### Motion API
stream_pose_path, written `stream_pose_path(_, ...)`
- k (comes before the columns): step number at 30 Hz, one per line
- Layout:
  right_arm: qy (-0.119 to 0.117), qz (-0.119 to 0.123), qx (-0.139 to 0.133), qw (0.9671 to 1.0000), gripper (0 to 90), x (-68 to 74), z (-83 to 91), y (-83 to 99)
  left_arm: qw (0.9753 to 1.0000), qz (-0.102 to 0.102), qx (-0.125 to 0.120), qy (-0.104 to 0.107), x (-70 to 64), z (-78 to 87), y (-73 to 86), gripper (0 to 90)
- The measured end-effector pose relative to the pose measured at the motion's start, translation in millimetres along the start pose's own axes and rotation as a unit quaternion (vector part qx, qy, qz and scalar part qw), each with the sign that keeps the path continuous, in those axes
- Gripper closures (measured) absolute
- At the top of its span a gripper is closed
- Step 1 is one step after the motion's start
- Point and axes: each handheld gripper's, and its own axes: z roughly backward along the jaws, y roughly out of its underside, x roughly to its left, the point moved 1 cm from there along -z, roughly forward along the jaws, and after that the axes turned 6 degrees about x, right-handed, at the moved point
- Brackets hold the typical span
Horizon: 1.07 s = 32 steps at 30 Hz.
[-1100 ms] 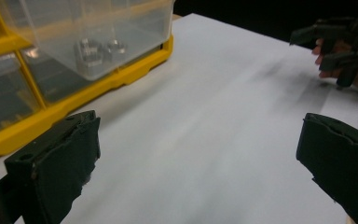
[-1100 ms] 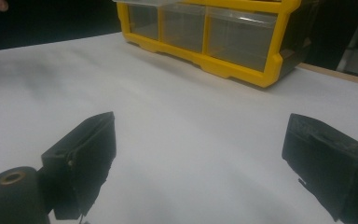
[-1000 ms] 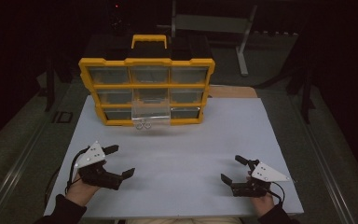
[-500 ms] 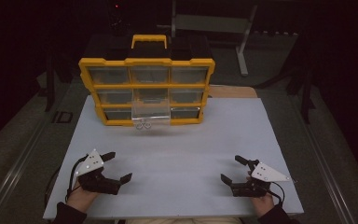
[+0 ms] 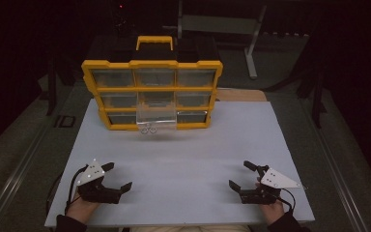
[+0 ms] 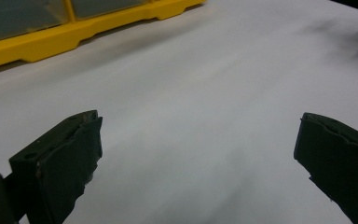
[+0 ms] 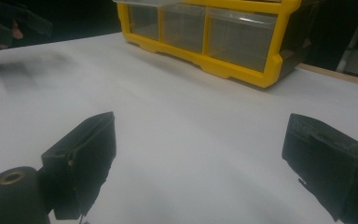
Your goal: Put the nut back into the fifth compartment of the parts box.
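Resting near the bottom edge of the high view, the left gripper point(image 5: 117, 176) sits at lower left and the right gripper point(image 5: 241, 175) at lower right, both on the white board point(image 5: 188, 154) with jaws spread wide and nothing between them. At upper centre stands the yellow drawer organizer point(image 5: 152, 94), well apart from both; a clear drawer point(image 5: 155, 118) juts from its lower middle, small metal rings point(image 5: 148, 129) at its front.

Overhead view; two low tabletop point(image 5: 183, 159) close-ups.
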Motion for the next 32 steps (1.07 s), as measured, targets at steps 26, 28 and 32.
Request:
stream_pose_path(26,0.0,0.002,0.001,1.0,9.9,0.2,-0.1,0.2,0.9992,0.019,-0.028,-0.023,0.5,-2.2,12.7,0.4)
stream_pose_path(28,0.001,0.002,0.002,1.0,9.9,0.1,-0.1,0.2,0.9992,0.021,-0.029,-0.021,1.0,-2.6,13.3,0.4)
stream_pose_path(32,0.001,0.002,0.002,1.0,9.9,0.0,0.1,0.2,0.9994,0.019,-0.023,-0.02,0.5,-3.9,13.7,0.4)
